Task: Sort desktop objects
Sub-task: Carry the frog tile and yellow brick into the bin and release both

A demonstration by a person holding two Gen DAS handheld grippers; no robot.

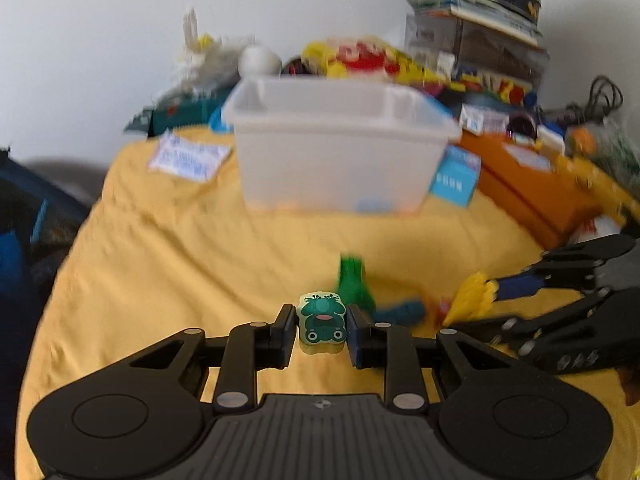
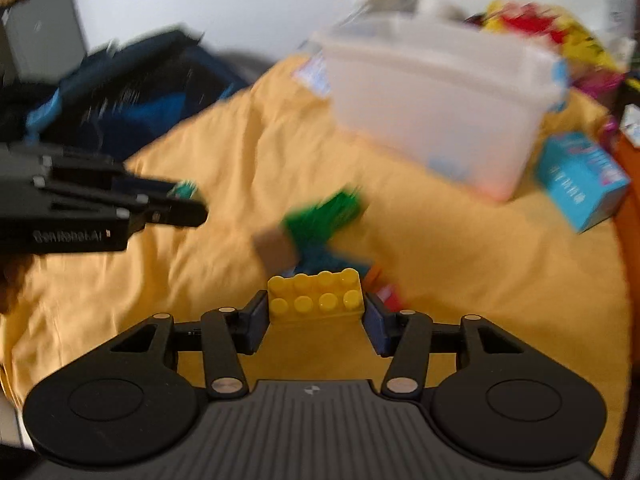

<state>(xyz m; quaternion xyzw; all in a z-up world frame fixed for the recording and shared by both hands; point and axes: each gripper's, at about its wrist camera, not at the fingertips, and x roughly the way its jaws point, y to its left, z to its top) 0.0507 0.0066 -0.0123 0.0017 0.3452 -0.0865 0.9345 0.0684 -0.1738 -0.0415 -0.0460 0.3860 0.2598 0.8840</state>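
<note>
Here the left gripper is clamped on a small pale block printed with a green frog, the block sitting squarely between the two black finger pads with both pads pressed to its sides, held above the yellow cloth. The right gripper grips a yellow studded plastic building brick by its two short ends, studs facing up, the brick filling the gap between its fingers. Straight ahead of both grippers stands the translucent white plastic bin, resting on the cloth; the stretch of cloth between the frog block and the bin is bare. On the near side of the bin, just beyond the frog block, lies a green plastic toy piece, with a dark teal piece beside it; both are blurred. To the right of the bin a light blue cardboard carton leans against it, and an orange box lies further right. Behind the bin sits a heap of yellow and red toys. In the right wrist view the left gripper hovers to the left of the bin, well short of it.
</note>
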